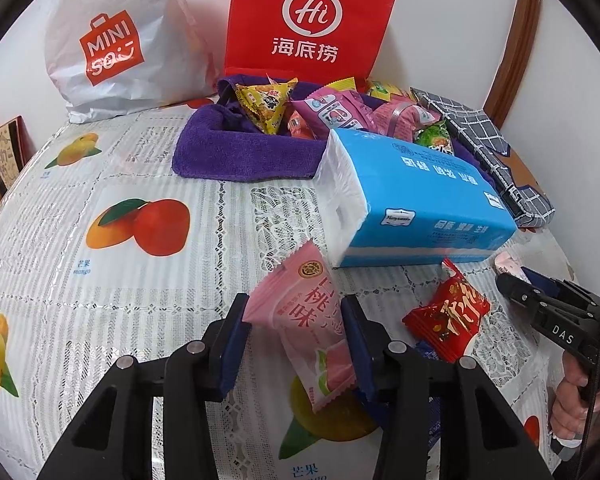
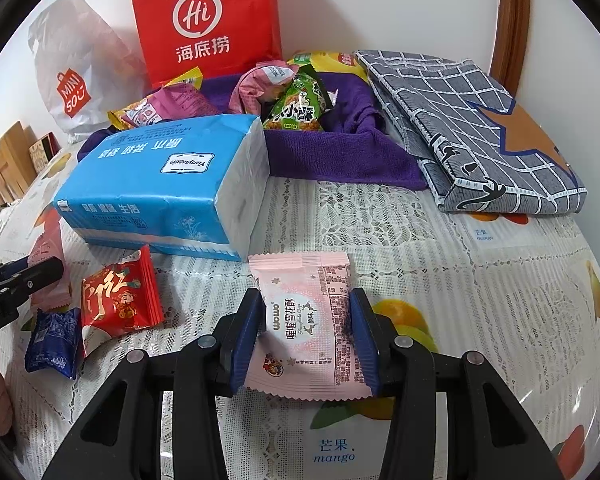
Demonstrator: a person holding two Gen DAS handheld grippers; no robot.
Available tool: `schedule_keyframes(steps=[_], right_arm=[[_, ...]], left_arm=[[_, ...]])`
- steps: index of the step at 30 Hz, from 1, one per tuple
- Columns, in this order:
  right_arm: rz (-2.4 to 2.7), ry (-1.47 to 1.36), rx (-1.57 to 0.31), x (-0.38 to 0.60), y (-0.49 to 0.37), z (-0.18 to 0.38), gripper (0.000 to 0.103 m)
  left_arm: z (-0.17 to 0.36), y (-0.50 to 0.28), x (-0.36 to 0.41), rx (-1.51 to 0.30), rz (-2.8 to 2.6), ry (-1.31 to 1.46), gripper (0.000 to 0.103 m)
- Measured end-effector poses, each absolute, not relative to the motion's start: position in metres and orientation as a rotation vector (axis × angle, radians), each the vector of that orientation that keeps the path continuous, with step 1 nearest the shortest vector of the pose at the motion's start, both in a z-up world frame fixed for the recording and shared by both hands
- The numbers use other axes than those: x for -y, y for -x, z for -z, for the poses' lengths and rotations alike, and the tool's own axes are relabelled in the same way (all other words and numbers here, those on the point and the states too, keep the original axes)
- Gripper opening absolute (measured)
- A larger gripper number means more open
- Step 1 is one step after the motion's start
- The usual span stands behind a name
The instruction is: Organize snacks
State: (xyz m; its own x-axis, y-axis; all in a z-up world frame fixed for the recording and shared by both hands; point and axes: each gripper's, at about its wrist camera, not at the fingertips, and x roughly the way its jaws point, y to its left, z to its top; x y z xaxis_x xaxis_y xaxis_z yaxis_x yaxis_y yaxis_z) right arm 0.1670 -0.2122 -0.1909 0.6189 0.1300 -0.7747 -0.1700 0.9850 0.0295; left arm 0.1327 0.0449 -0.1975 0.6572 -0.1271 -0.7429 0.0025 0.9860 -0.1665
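Observation:
My left gripper (image 1: 296, 309) is shut on a pink peach-flavour snack packet (image 1: 308, 332), which hangs tilted between the blue pads above the tablecloth. My right gripper (image 2: 305, 304) is shut on a pale pink flat snack packet (image 2: 306, 320), with both pads against its side edges. A red snack packet (image 1: 448, 316) (image 2: 120, 300) and a small blue packet (image 2: 54, 342) lie on the table between the two grippers. At the back, several snacks are piled on a purple towel (image 1: 236, 148) (image 2: 340, 152).
A blue tissue pack (image 1: 416, 200) (image 2: 164, 184) lies in front of the towel. A red paper bag (image 1: 312, 16) and a white plastic bag (image 1: 116, 44) stand against the wall. A grey checked folded cloth (image 2: 472, 132) lies at the back right. The mango-print tablecloth (image 1: 100, 280) covers the table.

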Motion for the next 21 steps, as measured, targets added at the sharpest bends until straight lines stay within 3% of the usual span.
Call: schedule_keyframes(steps=[13, 21], right_arm=[[-0.161, 0.038, -0.896, 0.214, -0.166, 0.189, 0.04], [-0.209, 0.042, -0.836, 0.202, -0.156, 0.154, 0.038]], left_arm=[[0.184, -0.127, -0.046, -0.859, 0.077, 0.159, 0.041], [0.159, -0.126, -0.046, -0.847, 0.088, 0.154, 0.035]])
